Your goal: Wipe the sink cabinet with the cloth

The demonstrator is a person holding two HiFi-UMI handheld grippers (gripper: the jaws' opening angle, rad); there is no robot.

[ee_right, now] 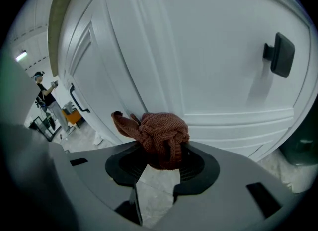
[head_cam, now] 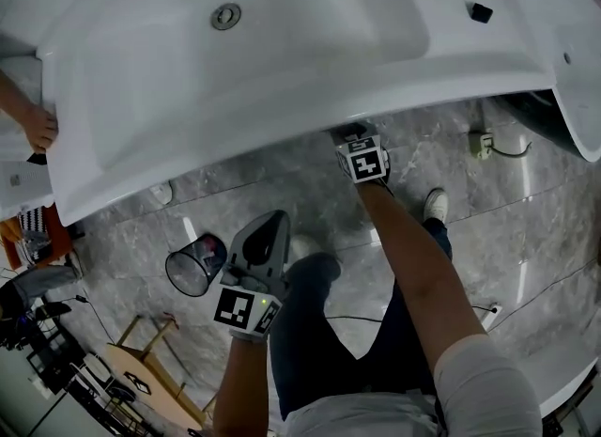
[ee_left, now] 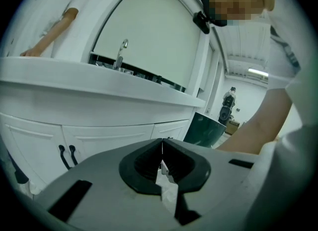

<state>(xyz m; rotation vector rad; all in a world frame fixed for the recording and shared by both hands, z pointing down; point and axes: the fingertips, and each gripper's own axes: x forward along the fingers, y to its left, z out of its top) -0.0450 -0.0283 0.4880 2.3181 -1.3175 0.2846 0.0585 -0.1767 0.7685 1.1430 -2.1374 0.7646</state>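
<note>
- Right claw [ee_right: 161, 161] is clenched on the cloth [ee_right: 161, 136], a brown wad bunched up and sticking out past the claw tips.
- The cloth sits right at a white door [ee_right: 213, 76] of the sink cabinet [ee_left: 99, 140], low on the panel, below and left of the black handle [ee_right: 278, 53]. Contact looks likely, but the right gripper view can't confirm it.
- In the head view the right claw is tucked under the front lip of the sink [head_cam: 282, 59], arm stretched forward.
- Left claw [ee_left: 161, 161] has its tips together, with nothing gripped that can be made out. It hangs over the floor [head_cam: 451, 163] near a bin [head_cam: 195, 266], well clear of the cabinet.
- Progress, as a guess: wiping is under way on this one door. No streaks or dirt show, so wiped and unwiped areas can't be told apart.
- Probably left: the rest of this panel and the neighbouring doors.
- Another person's hand [head_cam: 39, 128] rests on the sink's left rim.
</note>
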